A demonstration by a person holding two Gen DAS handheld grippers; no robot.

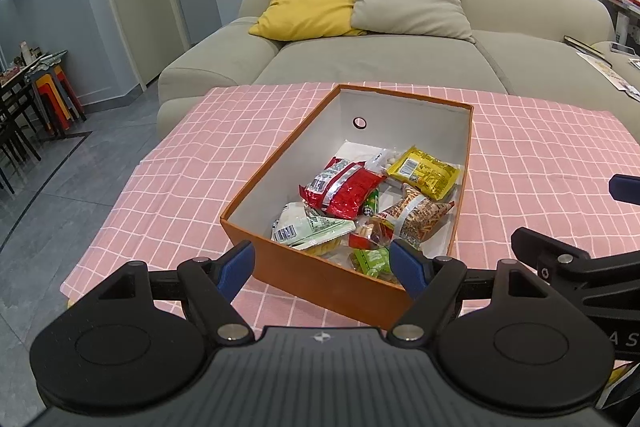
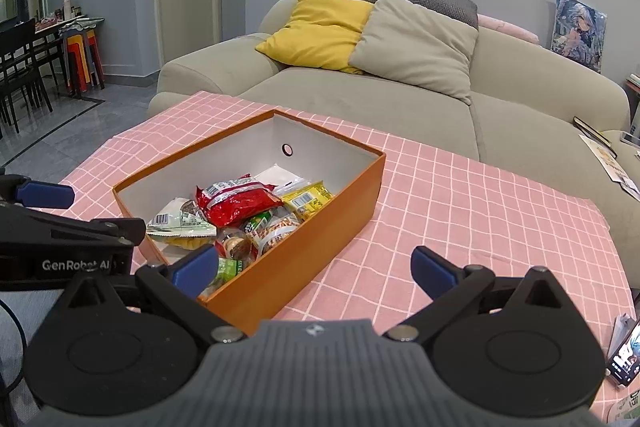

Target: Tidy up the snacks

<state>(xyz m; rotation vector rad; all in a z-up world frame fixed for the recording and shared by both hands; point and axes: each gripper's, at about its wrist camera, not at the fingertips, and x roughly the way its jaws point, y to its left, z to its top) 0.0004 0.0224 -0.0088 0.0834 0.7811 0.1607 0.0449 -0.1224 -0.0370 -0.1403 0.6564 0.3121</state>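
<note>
Covering table: pink checked cloth (image 1: 520,155); beige sofa (image 1: 400,63) behind.

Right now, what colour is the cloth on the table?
Pink with a white grid, the tablecloth shows best in the right wrist view.

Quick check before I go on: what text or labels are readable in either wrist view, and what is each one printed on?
"GenRobot AI": white lettering on the left gripper body, seen in the right wrist view.
"A S": partial letters on the right gripper body, cut off at the left wrist view's edge.
Snack packets in the orange box, including the red packet and yellow packet: barcodes and print too small to read.
</note>
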